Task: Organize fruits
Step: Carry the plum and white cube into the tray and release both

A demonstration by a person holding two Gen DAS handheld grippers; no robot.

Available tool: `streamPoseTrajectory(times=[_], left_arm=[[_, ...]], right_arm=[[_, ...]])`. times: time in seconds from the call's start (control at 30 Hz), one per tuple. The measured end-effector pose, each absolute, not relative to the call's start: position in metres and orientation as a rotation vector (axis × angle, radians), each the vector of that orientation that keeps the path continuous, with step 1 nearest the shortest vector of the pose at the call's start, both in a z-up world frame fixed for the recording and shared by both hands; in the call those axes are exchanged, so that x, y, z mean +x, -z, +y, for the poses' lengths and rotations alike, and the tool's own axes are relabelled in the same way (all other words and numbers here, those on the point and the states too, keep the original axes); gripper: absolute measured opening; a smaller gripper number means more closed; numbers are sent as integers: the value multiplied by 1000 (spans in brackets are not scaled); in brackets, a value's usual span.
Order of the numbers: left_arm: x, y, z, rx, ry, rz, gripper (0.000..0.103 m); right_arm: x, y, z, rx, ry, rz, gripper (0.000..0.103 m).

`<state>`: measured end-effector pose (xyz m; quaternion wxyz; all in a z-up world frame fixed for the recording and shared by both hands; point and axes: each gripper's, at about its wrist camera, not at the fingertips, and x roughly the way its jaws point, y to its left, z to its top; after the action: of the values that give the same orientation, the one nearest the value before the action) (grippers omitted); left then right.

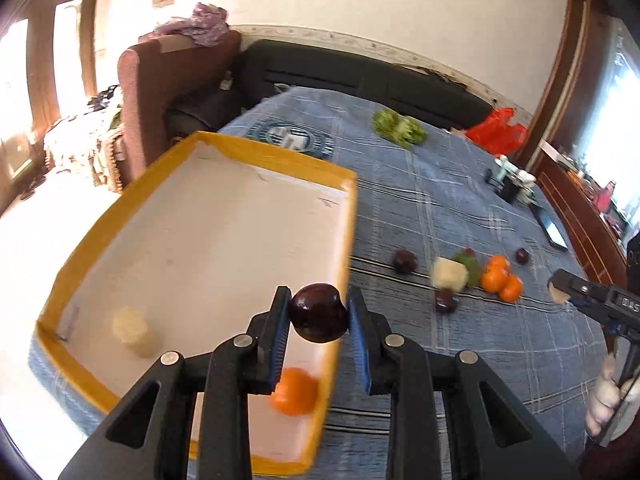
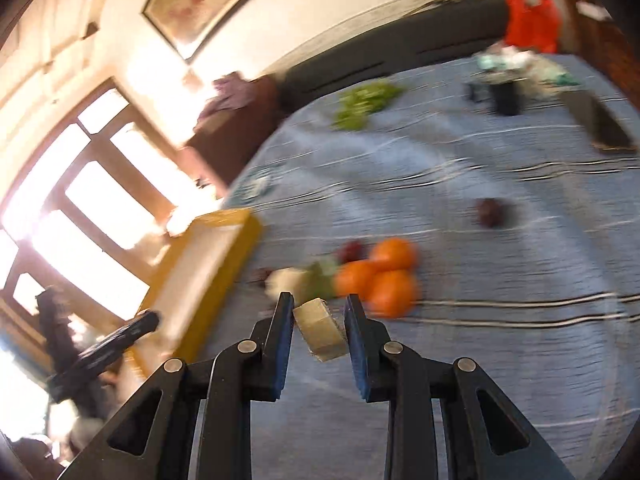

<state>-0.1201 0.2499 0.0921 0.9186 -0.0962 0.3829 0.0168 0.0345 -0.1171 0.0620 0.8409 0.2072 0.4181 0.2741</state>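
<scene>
Fruits lie scattered on our blue checked tablecloth (image 1: 460,208), at about three o'clock of the shallow yellow-rimmed white cardboard tray (image 1: 208,232). That tray holds a pale cream chunk (image 1: 134,330) and one round orange mandarin (image 1: 295,391). Three more orange mandarins (image 1: 501,278) cluster at two o'clock of our left gripper (image 1: 319,312), which clamps a dark purple round plum (image 1: 319,313). Our right gripper (image 2: 318,330) pinches a pale yellow cut block of fruit (image 2: 321,334). Its side shows white lettering, too blurred to read.
</scene>
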Motion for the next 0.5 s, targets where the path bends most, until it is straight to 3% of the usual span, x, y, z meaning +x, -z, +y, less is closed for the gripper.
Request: streamPoseTrajectory(times=[0.17, 0.5], left_arm=[[-112, -88, 294, -194, -126, 805, 27], [-83, -60, 353, -223, -224, 880, 27]], right_arm=[[34, -73, -42, 407, -721, 932, 29], [7, -64, 143, 67, -894, 981, 30]])
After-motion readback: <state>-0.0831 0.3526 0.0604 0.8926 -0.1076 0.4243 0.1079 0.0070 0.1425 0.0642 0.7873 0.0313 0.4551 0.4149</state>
